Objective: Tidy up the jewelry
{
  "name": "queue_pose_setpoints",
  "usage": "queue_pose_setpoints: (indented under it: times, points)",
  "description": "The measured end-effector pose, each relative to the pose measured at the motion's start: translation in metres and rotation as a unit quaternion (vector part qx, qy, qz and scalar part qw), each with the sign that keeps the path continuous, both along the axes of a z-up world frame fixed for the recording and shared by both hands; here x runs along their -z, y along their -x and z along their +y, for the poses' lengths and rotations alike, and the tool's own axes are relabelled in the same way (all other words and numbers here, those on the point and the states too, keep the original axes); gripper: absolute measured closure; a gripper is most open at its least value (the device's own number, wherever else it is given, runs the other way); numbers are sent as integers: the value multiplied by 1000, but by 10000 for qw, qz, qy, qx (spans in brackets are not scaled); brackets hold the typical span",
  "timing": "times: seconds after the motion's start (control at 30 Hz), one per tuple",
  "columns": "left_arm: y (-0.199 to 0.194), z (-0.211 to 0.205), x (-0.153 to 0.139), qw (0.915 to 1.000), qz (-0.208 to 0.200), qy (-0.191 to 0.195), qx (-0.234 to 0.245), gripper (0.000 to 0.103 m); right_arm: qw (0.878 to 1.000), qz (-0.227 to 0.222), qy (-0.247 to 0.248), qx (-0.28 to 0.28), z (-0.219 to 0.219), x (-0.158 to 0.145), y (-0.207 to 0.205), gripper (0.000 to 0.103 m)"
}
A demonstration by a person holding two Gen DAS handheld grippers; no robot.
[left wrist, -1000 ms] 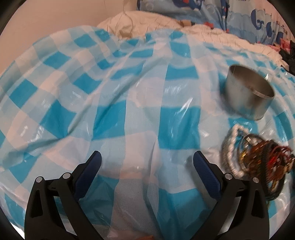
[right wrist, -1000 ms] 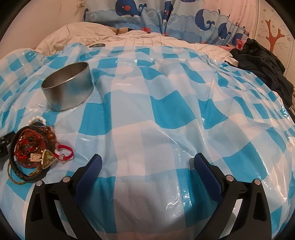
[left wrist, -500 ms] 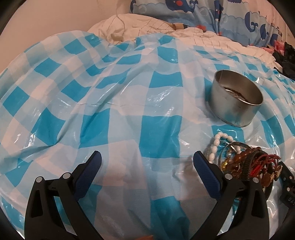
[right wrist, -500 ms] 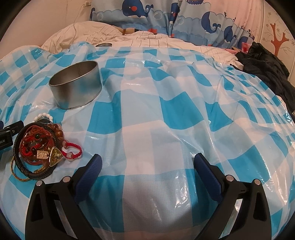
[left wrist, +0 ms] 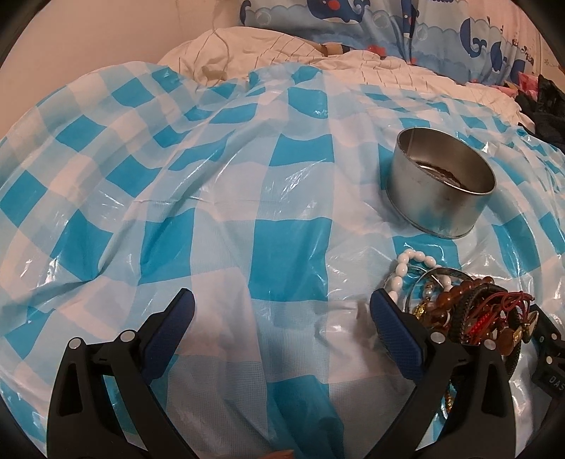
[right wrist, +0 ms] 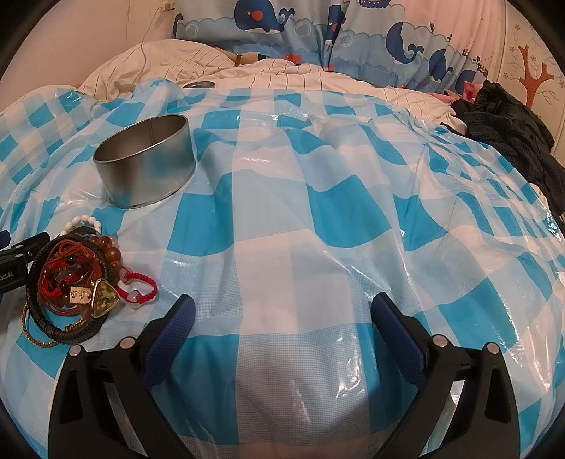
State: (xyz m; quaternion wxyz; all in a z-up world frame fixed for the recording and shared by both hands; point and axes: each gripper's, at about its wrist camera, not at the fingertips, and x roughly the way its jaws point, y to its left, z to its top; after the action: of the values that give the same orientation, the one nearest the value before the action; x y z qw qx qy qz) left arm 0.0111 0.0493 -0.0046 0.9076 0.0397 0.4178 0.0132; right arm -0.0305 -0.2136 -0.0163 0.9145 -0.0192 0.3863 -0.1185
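A heap of jewelry (left wrist: 473, 314) lies on the blue-and-white checked plastic sheet: white beads (left wrist: 406, 268), brown beads, a black braided band and red cords. The same jewelry heap (right wrist: 74, 282) shows at the left of the right wrist view, with a red cord bracelet (right wrist: 141, 286) trailing out. A round metal tin (left wrist: 441, 187) stands upright beyond the heap; the tin (right wrist: 148, 159) is open-topped. My left gripper (left wrist: 282, 310) is open, its right finger just left of the heap. My right gripper (right wrist: 282, 314) is open over bare sheet, right of the heap.
The checked sheet (right wrist: 335, 212) covers a soft, wrinkled bed. White bedding (right wrist: 247, 74) and a whale-print curtain (right wrist: 317, 31) lie behind. Dark clothing (right wrist: 512, 134) is piled at the far right. A small metal lid (right wrist: 199, 84) rests on the bedding.
The left gripper's view has shifted so the tin and the jewelry heap sit closer to centre and nearer its right finger. The right gripper has drifted slightly; both stay open.
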Motion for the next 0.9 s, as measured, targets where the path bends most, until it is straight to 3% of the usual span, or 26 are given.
queue_pose_setpoints:
  times: [0.23,0.5,0.73,0.9]
  points:
    - [-1,1,1,10000,15,-26,-87,8,10000,0,0,0,0,0,0,7]
    - [4,23,-2,9978,-165,137,-628,8,10000,2,-9,-3,0,1,0,7]
    - [-2,14,6,9996,130,147,-199,8,10000,5,-4,-1,1,1,0,7]
    - [-3,13,9,9995,180,174,-213,7,10000,7,1,0,1,1,-1,7]
